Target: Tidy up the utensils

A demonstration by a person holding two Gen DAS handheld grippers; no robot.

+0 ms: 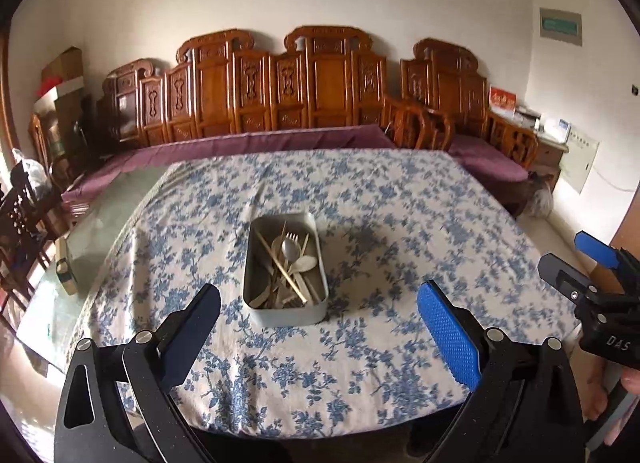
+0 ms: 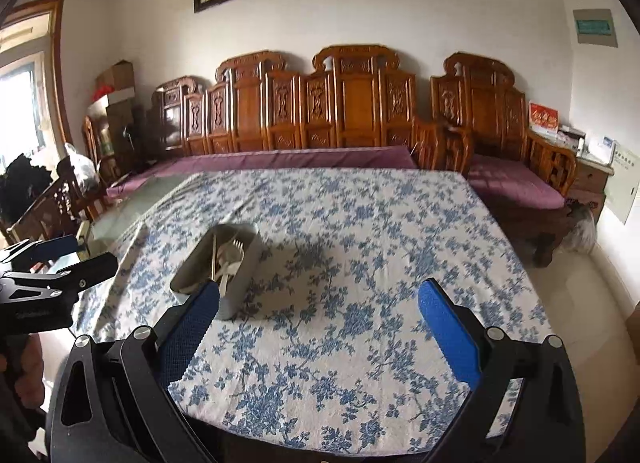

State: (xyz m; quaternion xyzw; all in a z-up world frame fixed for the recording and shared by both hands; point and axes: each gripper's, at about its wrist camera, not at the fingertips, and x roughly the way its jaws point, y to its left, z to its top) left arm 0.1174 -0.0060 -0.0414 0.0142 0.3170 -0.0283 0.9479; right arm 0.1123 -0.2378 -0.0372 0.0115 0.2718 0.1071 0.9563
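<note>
A grey metal tin (image 1: 286, 313) stands in the middle of the flowered tablecloth (image 1: 400, 223). Inside it lie a fork (image 1: 291, 240), spoons (image 1: 306, 263) and chopsticks (image 1: 280, 267). My left gripper (image 1: 318, 301) hangs open above the near part of the table, short of the tin, with nothing between its fingers. In the right wrist view the tin (image 2: 240, 283) sits left of centre, just past my left finger pad (image 2: 188, 327). My right gripper (image 2: 318, 303) is wide open and empty; it also shows as the right gripper (image 1: 576, 263) at the edge of the left wrist view.
A carved wooden bench (image 1: 280, 91) with purple cushions (image 1: 260, 145) runs along the far side of the table. Wooden chairs (image 1: 24, 215) stand at the left. A bare glass strip of table (image 1: 80, 255) holds a small box (image 1: 66, 271). A side cabinet (image 2: 592, 171) stands at far right.
</note>
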